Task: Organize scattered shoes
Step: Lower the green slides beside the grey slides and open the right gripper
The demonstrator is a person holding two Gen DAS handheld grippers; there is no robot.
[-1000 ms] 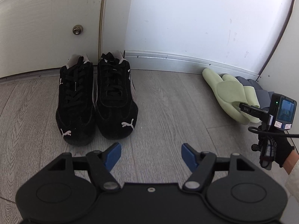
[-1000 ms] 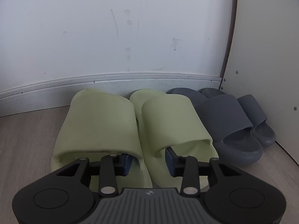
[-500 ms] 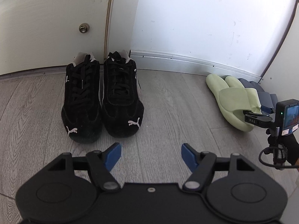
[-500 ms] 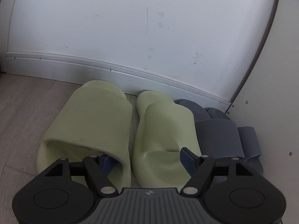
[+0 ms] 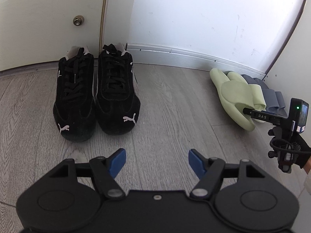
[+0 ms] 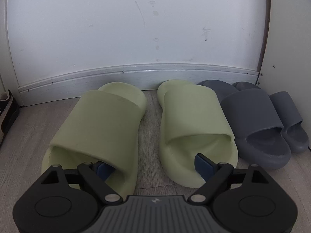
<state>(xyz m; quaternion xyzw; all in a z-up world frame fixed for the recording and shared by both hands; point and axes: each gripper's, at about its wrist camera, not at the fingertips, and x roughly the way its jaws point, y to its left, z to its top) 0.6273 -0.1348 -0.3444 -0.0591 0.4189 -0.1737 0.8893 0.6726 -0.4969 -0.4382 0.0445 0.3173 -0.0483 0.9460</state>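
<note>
A pair of black sneakers [image 5: 96,97] stands side by side by the door, heels to it. A pair of pale green slides [image 6: 140,130] stands against the baseboard, with a pair of grey slides [image 6: 260,120] right of them in the corner. My right gripper [image 6: 152,167] is open, one finger inside the opening of each green slide. The green slides also show in the left wrist view [image 5: 237,97], with the right gripper [image 5: 252,113] at them. My left gripper [image 5: 157,162] is open and empty above bare floor, in front of the sneakers.
A white door [image 5: 48,23] with a round metal fitting [image 5: 78,20] stands behind the sneakers. A white wall with a baseboard [image 6: 136,75] runs behind the slides. A white panel [image 6: 291,48] closes the right corner. The floor is grey wood plank [image 5: 171,104].
My right gripper opened wider and the green slides now stand a little apart, squared to the baseboard. My left gripper drew back slightly from the sneakers.
</note>
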